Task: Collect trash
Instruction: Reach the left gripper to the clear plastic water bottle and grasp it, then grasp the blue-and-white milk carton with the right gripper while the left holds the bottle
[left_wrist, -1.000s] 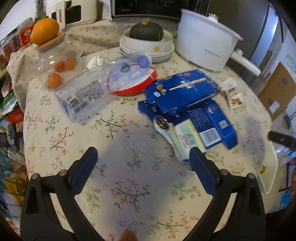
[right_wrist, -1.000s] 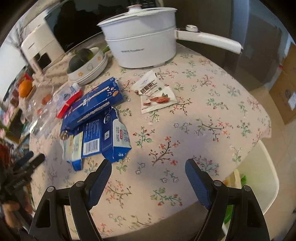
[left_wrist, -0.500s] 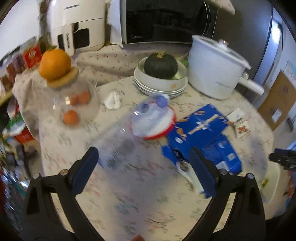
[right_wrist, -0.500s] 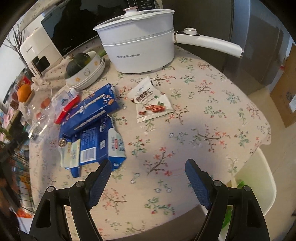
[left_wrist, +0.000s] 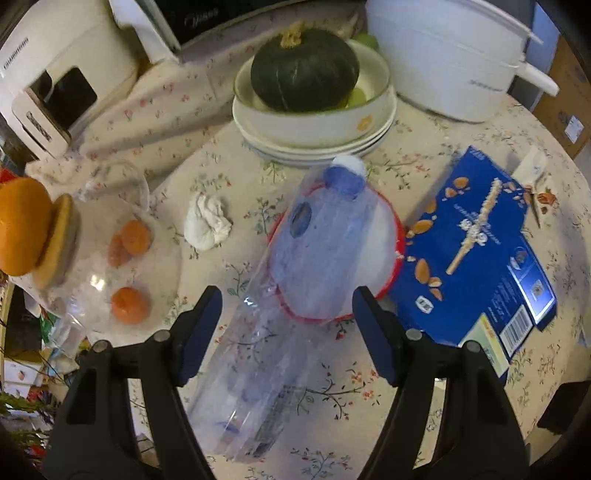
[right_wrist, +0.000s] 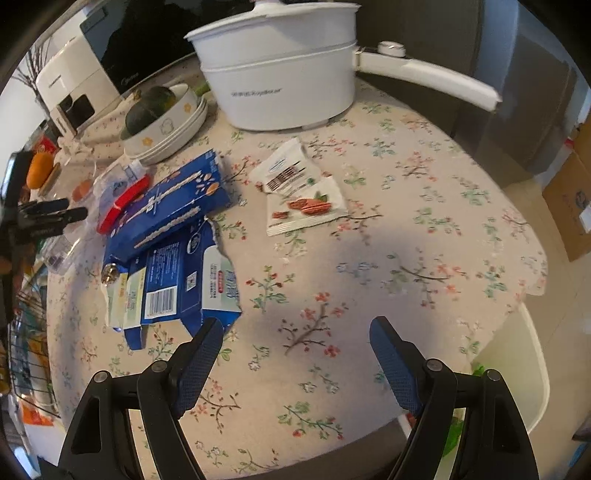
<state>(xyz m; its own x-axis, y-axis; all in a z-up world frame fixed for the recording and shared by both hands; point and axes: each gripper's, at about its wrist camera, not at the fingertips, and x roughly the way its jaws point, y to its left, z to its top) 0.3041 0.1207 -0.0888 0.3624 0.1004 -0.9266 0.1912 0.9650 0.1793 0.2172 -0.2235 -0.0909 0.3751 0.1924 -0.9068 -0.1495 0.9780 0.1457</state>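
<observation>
Your left gripper (left_wrist: 286, 325), spread wide, straddles the empty plastic bottle (left_wrist: 284, 291) on the bench (left_wrist: 461, 110): lower and clench; your right gripper (right_wrist: 295, 365) hangs released.

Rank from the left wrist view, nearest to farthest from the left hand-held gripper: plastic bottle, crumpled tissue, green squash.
1. Plastic bottle: lying between the open fingers of the left hand-held gripper.
2. Crumpled tissue: beyond, to the left.
3. Green squash: farthest, in the stacked bowls at the back.

Soft indoor light; broad shadows on tablecloth (right_wrist: 369, 258); fisheye-warped, dark corners.
</observation>
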